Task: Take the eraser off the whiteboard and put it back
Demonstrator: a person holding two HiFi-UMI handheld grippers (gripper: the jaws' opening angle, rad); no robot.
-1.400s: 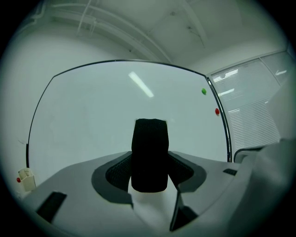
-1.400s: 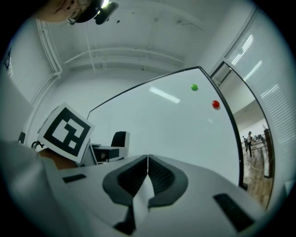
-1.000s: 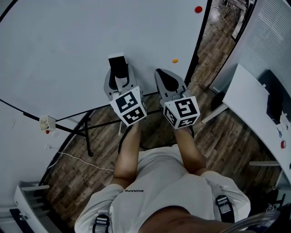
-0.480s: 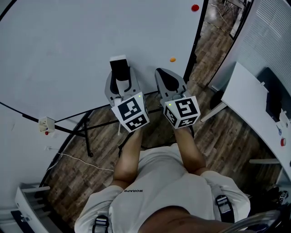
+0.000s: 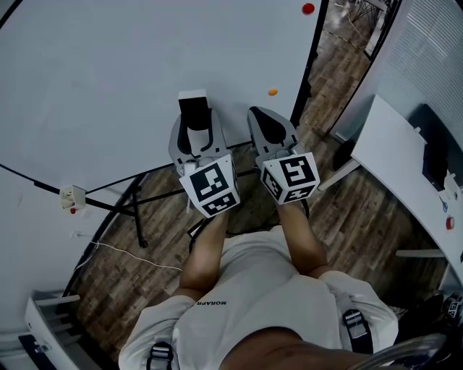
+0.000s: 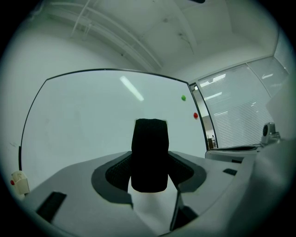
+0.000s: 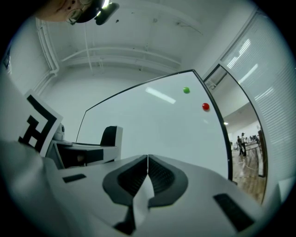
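OK, my left tongs (image 6: 149, 163) are clamped on the eraser (image 6: 149, 152): black felt block w/ white backing, upright between the pads, sticking out past the tips. Right tongs (image 7: 147, 163) are closed w/ nothing in them, pads meeting edge to edge. Both sit side by side at about the same height, left just beside right, both aimed at the whiteboard (image 5: 108, 72). Eraser is close in front of the board's lower part; can't tell if it touches. A red magnet (image 5: 308, 9) sits high near the board's right edge. Under the board, black stand legs (image 5: 137, 209) on the wood floor (image 5: 362, 217); white desk (image 5: 394, 166) off to my right.
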